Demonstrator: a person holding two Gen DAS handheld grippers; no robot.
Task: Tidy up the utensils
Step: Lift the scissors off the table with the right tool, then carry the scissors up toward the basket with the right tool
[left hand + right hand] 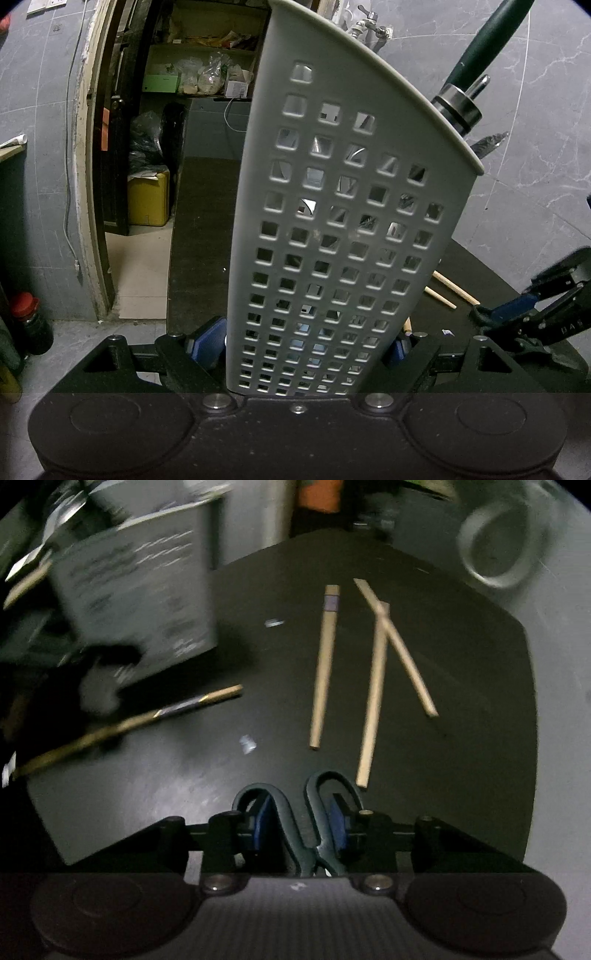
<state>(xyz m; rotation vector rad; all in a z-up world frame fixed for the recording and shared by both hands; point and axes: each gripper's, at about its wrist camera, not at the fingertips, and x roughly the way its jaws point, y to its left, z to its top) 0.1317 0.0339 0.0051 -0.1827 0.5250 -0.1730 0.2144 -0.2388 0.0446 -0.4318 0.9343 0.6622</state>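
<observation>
Utensil holder (332, 236) (grey, perforated) stood upright on the dark counter (461, 760), clamped between the left gripper's (299, 345) pads. Right gripper (301, 829) held scissors (314, 812) by their handles. Chopsticks (325, 664) lay loose nearby.

Home kitchen corner — grey marble-look wall tiles (535, 155), wall tap (371, 22) (pantry shelves (203, 44) beyond the doorway).

The holder (343, 229) is matt grey plastic with square holes. Beside it, on the smooth dark mat (461, 738), lie chopsticks (325, 664) of pale bare wood. The scissors (299, 823) have glossy dark plastic handles.
</observation>
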